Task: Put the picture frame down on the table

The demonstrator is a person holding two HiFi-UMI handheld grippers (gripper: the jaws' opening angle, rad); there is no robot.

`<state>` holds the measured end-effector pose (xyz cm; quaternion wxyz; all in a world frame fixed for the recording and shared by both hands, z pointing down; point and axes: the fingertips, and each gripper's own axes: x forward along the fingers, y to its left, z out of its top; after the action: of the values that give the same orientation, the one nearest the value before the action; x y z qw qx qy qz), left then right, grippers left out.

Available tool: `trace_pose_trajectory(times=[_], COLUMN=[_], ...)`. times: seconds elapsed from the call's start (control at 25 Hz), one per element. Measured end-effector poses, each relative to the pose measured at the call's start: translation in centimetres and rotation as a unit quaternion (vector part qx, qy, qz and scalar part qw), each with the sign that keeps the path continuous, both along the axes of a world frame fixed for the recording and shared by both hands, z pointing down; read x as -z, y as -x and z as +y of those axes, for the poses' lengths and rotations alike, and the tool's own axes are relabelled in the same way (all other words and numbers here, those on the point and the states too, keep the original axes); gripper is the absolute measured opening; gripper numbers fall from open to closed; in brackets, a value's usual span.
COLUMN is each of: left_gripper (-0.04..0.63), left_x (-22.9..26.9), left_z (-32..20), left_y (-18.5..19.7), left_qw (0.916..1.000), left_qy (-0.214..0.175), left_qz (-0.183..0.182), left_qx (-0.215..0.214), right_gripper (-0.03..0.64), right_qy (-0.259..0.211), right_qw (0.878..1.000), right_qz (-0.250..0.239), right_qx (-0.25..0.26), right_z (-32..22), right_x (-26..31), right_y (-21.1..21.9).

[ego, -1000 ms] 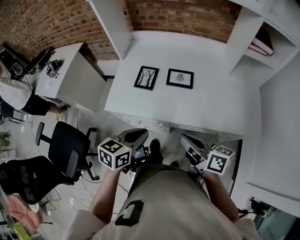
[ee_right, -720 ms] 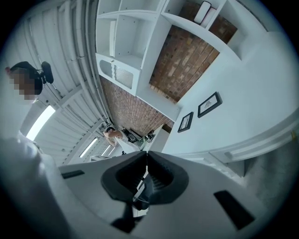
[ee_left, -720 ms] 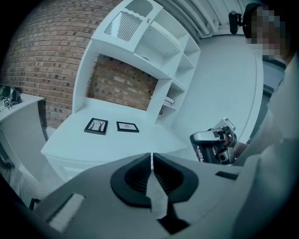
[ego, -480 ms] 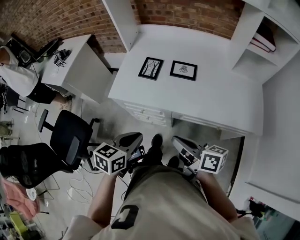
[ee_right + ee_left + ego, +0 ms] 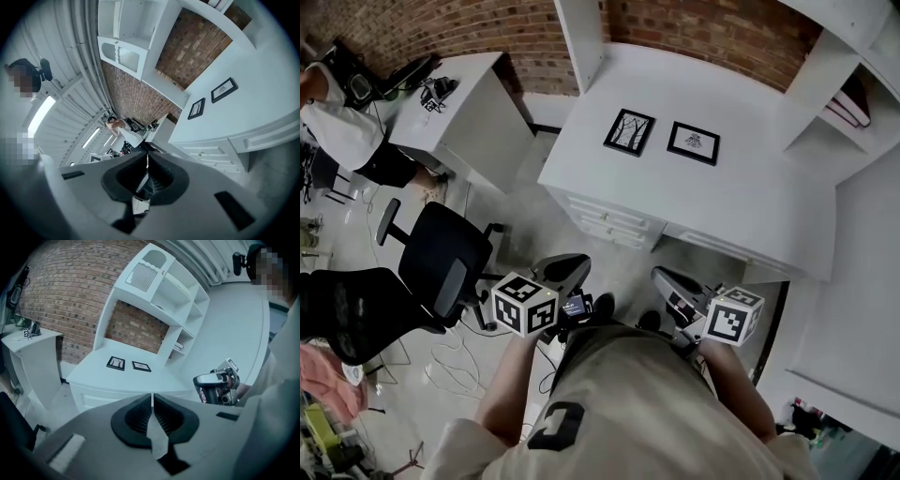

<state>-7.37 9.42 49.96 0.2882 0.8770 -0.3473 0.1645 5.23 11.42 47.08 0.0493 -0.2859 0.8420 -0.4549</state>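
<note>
left gripper (image 5: pixel 152 403), right gripper (image 5: pixel 147 165): jaws pressed together, nothing is held | left picture frame (image 5: pixel 629 131), right picture frame (image 5: pixel 693 142): laid flat on table (image 5: pixel 722 211), upper centre | risk: wrong frame may be taken, as only one is named

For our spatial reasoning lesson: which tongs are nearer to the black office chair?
Left. The left tongs are just right of the black office chair; the right tongs lie farther right, past the left ones, in front of the white table.
</note>
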Motion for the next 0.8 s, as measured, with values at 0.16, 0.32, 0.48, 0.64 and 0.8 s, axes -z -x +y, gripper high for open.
trace_pose_trajectory(times=[0.16, 0.32, 0.48, 0.64, 0.8], left_gripper=[0.014, 0.014, 0.014, 0.014, 0.014], left_x=[0.0, -0.6, -0.8, -0.7, -0.8], left_z=[-1.4, -2.4, -3.5, -4.4, -4.9], left_y=[3.0, 5.5, 7.3, 8.6, 9.5], left_qw=[0.9997, 0.9993, 0.9988, 0.9982, 0.9977], left_qy=[-0.004, -0.001, -0.004, -0.007, -0.006], left_qz=[0.024, 0.038, 0.048, 0.054, 0.055], left_qx=[0.004, -0.002, -0.013, -0.026, -0.04], right_gripper=[0.009, 0.009, 0.009, 0.008, 0.008], right_qy=[-0.012, -0.011, -0.013, -0.01, -0.016], right_qw=[0.999, 0.999, 0.998, 0.997, 0.996], right_qz=[0.036, 0.046, 0.058, 0.066, 0.076], right_qx=[0.008, -0.007, -0.026, -0.037, -0.044], right_z=[-0.8, -1.8, -2.6, -3.0, -3.1], right_x=[0.6, 0.6, 0.8, 0.7, 0.6], right_y=[3.1, 5.1, 6.6, 7.9, 9.2])
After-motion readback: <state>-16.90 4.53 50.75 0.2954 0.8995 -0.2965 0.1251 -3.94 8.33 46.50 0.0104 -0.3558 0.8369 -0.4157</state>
